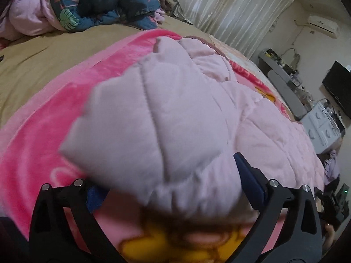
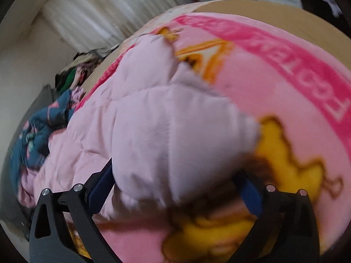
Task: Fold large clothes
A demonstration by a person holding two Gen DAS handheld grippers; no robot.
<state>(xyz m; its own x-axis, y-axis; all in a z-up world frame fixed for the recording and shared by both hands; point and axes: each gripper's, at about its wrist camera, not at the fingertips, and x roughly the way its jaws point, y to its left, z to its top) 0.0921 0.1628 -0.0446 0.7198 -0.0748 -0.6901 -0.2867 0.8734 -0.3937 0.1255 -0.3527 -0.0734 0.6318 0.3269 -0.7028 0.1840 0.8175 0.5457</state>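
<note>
We see both tools spread, padded pink jacket (image 1: pixel 158 118) between jaws, unpinched | blanket (image 2: pixel 285 70) lettering unreadable: mirrored, blurred

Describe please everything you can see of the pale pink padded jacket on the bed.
The pale pink padded jacket is a puffy quilted garment with stitched seams and a soft matte fabric. It lies spread on the bright pink blanket, which covers the bed. One padded corner bulges up between the wide-open jaws of each gripper; whether the pads touch it is unclear. Its far end shows a darker trim.
</note>
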